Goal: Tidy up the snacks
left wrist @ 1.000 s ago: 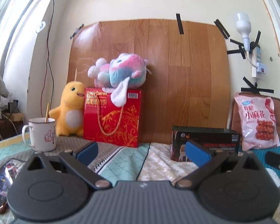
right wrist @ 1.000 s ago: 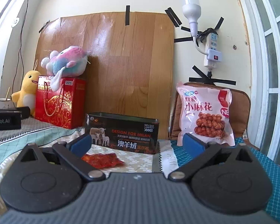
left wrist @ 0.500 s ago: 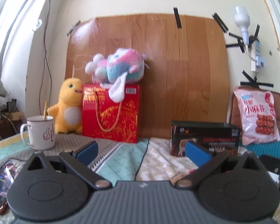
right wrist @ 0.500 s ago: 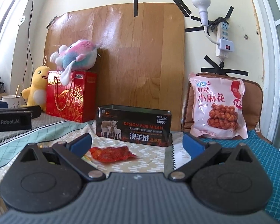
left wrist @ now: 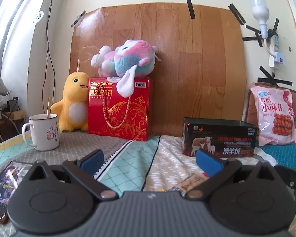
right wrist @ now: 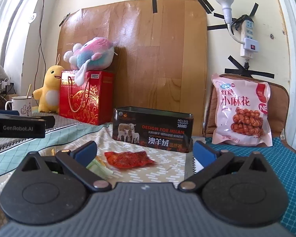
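A black open-topped tin (right wrist: pixel 153 129) (left wrist: pixel 219 137) stands on the cloth at centre. A flat red snack packet (right wrist: pixel 128 159) lies in front of it, between the fingers of my right gripper (right wrist: pixel 145 151), which is open and holds nothing. A green and a yellowish packet (right wrist: pixel 99 166) lie by its left finger. My left gripper (left wrist: pixel 150 159) is open over the cloth, with a brown packet (left wrist: pixel 189 182) under its right finger. A pink bag of fried twists (right wrist: pixel 241 114) (left wrist: pixel 276 116) leans at the back right.
A red gift box (left wrist: pixel 119 108) with a pastel plush (left wrist: pixel 126 59) on top stands at the back left, next to a yellow plush (left wrist: pixel 74 103). A white mug (left wrist: pixel 43 131) and a phone (left wrist: pixel 5 181) sit at the left. The left gripper's body (right wrist: pixel 19 124) shows in the right wrist view.
Both grippers have tilted down and come nearer the cloth. The red packet now sits higher and larger between the right fingers, and small packets have come into view under both grippers.
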